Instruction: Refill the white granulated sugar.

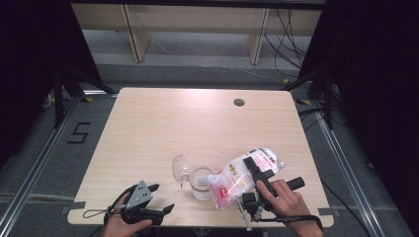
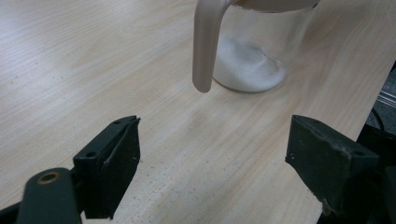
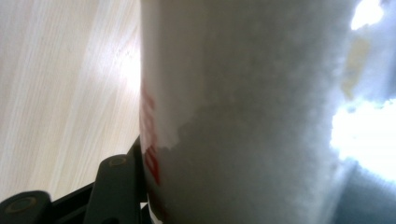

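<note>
Bench: pale wood-grain top with a round dark grommet hole near its far right edge; grey floor around it, with a black "5" marking on the floor to the left.

Left tongs: at the near left edge of the bench, held in a hand; grey three-cornered plate on top. Jaws stand wide apart with nothing between them, released, above bare wood, pointing right toward the jar.

Jar: clear glass, upright, near the middle of the near edge, between the two tongs. A layer of white powder lies in its bottom. A hinged lid stands open on its left side; its beige clasp hangs down the jar's wall.

Bag: clear plastic with red print, holding white granular contents, tilted, its lower end at the jar's rim, its upper end raised to the far right.

Right tongs: held in the right hand at the near right; jaws clenched around the bag's middle.
</note>
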Available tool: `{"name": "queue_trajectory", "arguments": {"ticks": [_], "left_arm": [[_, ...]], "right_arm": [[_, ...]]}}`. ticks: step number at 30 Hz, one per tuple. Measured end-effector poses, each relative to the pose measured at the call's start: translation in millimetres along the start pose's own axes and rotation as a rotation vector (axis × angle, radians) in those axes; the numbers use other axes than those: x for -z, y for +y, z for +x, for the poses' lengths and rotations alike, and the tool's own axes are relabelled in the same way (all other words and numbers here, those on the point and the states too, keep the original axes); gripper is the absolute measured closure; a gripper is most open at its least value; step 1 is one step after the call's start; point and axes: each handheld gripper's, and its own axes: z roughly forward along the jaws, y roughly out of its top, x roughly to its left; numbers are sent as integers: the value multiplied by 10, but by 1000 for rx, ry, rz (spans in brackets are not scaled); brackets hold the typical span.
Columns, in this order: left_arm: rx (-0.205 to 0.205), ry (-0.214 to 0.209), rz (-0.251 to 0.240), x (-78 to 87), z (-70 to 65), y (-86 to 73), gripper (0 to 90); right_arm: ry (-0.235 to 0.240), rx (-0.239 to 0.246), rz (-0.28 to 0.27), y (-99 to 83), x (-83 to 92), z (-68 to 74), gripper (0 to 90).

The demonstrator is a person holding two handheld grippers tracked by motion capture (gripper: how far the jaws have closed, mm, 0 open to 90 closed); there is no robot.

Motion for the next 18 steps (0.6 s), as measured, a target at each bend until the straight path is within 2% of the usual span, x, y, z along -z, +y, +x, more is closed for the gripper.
{"name": "queue_trajectory", "arguments": {"ticks": [1,2,3,5,6,7,9,10,11,12,13,14,15,16,17,18], "left_arm": [[4,6,-5,-3,-9,-1,172],[4,6,-5,-3,-9,-1,173],[7,11,-2,-3,-10,-3,173],[6,1,13,4,-9,-5,173],[27,8,-3,-8,-25,-7,173],[22,0,1,-9,-22,-6,173],[16,2,6,-6,-14,-4,173],[16,1,6,-7,-13,-4,173],[23,5,1,-9,-23,-6,173],[25,10,0,-8,-24,-7,173],[8,6,13,0,-7,-4,173],[4,3,16,1,-2,-3,173],[7,11,15,2,-10,-4,173],[7,11,15,2,-10,-4,173],[7,11,12,0,-8,-6,173],[6,7,11,0,-9,-6,173]], "right_arm": [[17,-6,6,28,5,-6,461],[17,-6,6,28,5,-6,461],[13,-26,-5,42,-8,-6,462],[15,-11,-6,48,-20,-39,462],[15,-11,-6,48,-20,-39,462],[10,-30,8,37,-27,-34,463],[13,-35,9,25,-37,-30,463],[-3,-20,-11,14,-62,-43,464],[12,-42,14,-11,-60,-27,464],[12,-42,14,-11,-60,-27,464],[8,-53,16,-25,-60,-15,464],[-3,-39,4,-41,-69,-16,465],[3,-57,19,-63,-58,7,465],[3,-57,19,-63,-58,7,465],[7,-20,13,-69,-60,-16,465],[15,-46,31,-78,-41,13,465]]}}
